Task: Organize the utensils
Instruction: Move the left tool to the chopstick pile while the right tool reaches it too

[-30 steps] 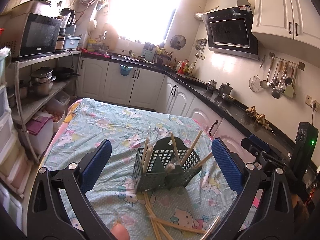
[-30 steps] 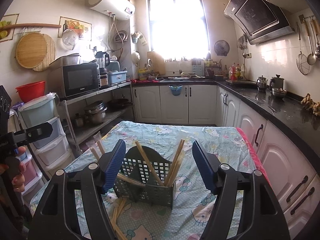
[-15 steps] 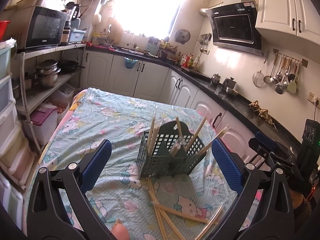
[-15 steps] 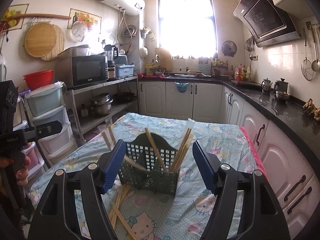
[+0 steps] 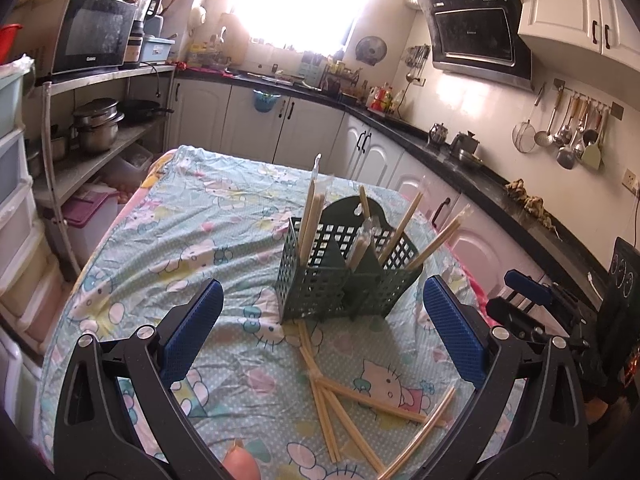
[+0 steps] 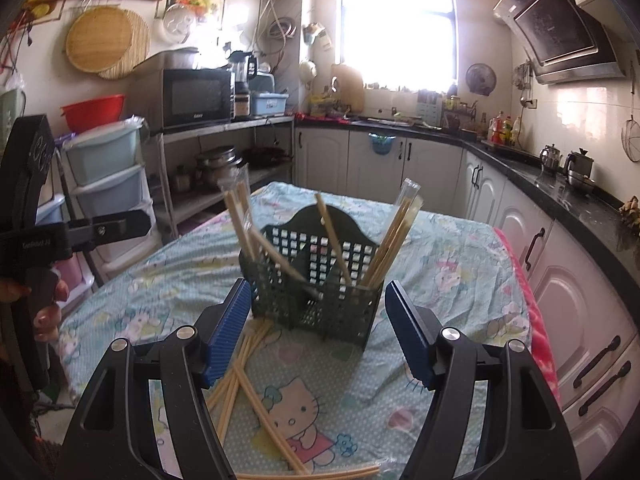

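Observation:
A dark green mesh utensil basket [image 5: 344, 276] [image 6: 316, 280] stands on the cloth-covered table, with several wooden chopsticks [image 5: 310, 216] [image 6: 394, 236] leaning in its compartments. More loose chopsticks [image 5: 352, 404] [image 6: 248, 368] lie on the cloth in front of it. My left gripper [image 5: 322, 328] is open and empty, above the loose chopsticks, short of the basket. My right gripper [image 6: 318, 332] is open and empty, its fingertips either side of the basket's near wall. The right gripper also shows at the right edge of the left wrist view [image 5: 528, 308].
The table [image 5: 168, 248] wears a Hello Kitty cloth. Shelves with a microwave [image 5: 92, 34], pots and plastic drawers [image 6: 108, 176] stand to the left. White cabinets and a black counter [image 6: 580, 200] run along the right. The left gripper's handle and hand [image 6: 36, 248] show at left.
Both grippers have pulled back and risen a little, so the basket looks farther and more loose chopsticks show on the cloth. Both stay open.

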`<action>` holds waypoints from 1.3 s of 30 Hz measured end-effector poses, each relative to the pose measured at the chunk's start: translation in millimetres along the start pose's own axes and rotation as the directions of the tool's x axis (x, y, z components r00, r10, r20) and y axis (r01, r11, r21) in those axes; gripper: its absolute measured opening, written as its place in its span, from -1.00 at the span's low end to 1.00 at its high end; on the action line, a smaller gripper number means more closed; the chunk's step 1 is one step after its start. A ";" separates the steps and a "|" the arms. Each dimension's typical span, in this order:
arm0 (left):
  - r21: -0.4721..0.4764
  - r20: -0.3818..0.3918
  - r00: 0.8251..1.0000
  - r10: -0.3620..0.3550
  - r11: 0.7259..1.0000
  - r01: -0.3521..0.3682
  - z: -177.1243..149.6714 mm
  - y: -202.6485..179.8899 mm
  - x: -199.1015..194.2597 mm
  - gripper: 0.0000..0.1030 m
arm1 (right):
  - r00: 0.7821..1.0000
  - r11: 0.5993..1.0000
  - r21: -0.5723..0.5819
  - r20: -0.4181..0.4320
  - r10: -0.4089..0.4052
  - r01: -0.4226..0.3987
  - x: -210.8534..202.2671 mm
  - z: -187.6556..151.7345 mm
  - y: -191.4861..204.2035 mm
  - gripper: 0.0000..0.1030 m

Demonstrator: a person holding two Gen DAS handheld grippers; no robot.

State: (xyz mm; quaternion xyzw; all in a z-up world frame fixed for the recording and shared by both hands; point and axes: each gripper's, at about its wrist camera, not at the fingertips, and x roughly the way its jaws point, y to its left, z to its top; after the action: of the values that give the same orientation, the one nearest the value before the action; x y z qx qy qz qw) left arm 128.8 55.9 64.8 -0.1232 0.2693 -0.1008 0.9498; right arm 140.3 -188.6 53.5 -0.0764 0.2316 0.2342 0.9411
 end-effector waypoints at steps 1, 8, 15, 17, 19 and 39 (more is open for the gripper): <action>0.000 -0.007 1.000 0.001 1.000 -0.001 -2.1 0.5 1.4 0.79 | 1.000 1.000 -0.003 -0.006 0.004 -0.004 1.3 -2.2 1.3 0.30; -0.006 -0.059 0.998 0.002 1.000 -0.002 -11.7 3.6 14.0 0.79 | 0.998 0.998 -0.043 -0.055 0.035 -0.038 10.9 -15.9 13.3 0.30; -0.022 -0.133 0.991 0.001 1.000 -0.004 -24.9 7.6 33.9 0.79 | 0.992 0.994 -0.084 -0.107 0.067 -0.076 20.2 -29.6 25.3 0.30; -0.024 -0.149 0.989 -0.001 1.000 -0.002 -28.5 8.4 38.8 0.79 | 0.990 0.992 -0.095 -0.123 0.074 -0.086 23.2 -32.6 29.0 0.30; -0.026 -0.162 0.987 -0.001 1.000 -0.003 -31.4 9.4 42.8 0.79 | 0.986 0.989 -0.107 -0.142 0.082 -0.098 26.7 -36.7 32.3 0.30; -0.161 -0.364 0.927 -0.090 0.986 0.032 -59.0 31.5 109.6 -0.01 | 0.919 0.973 -0.132 -0.372 0.131 -0.192 78.3 -87.5 45.0 -0.12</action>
State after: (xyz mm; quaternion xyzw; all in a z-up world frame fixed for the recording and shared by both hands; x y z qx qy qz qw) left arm 192.5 46.9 -46.3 -0.1826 0.4464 -0.1307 0.8662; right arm 145.3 -139.4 -62.1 -0.1765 0.3855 0.3115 0.8504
